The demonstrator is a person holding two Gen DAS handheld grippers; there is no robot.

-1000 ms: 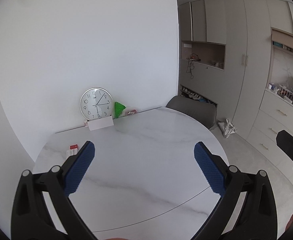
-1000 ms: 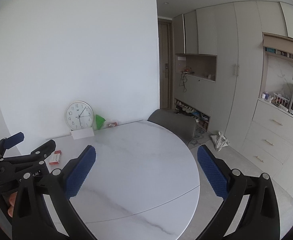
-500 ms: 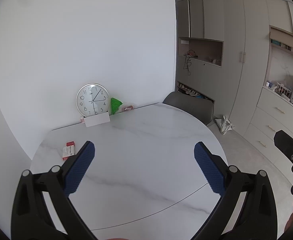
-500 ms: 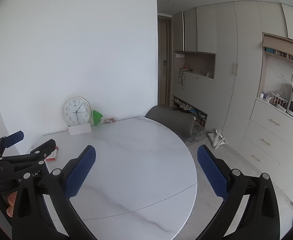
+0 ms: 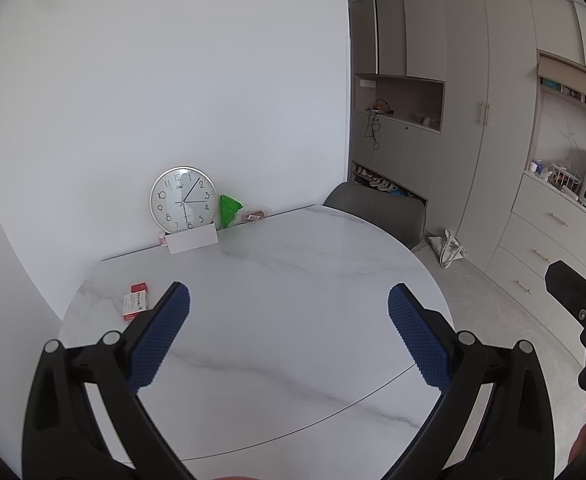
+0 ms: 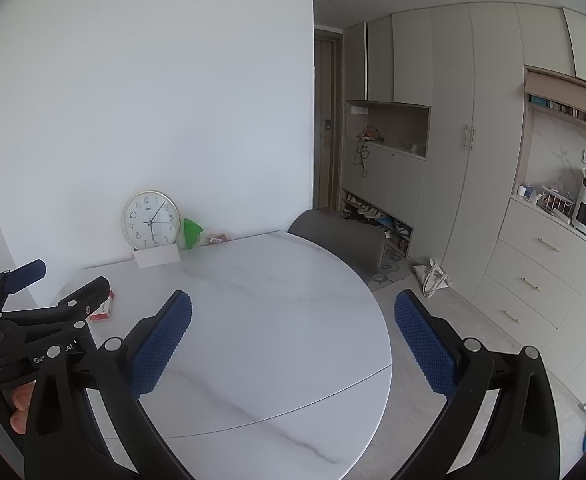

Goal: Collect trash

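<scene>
While jaws gape, red box [image 5: 136,305] lies left.

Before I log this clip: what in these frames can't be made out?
- Red-and-white box, right wrist view: partly hidden by the left gripper; print too small in either view.
- Pink item, left wrist view: mostly behind the white card.
- Clear wrapper: contents too small.
</scene>
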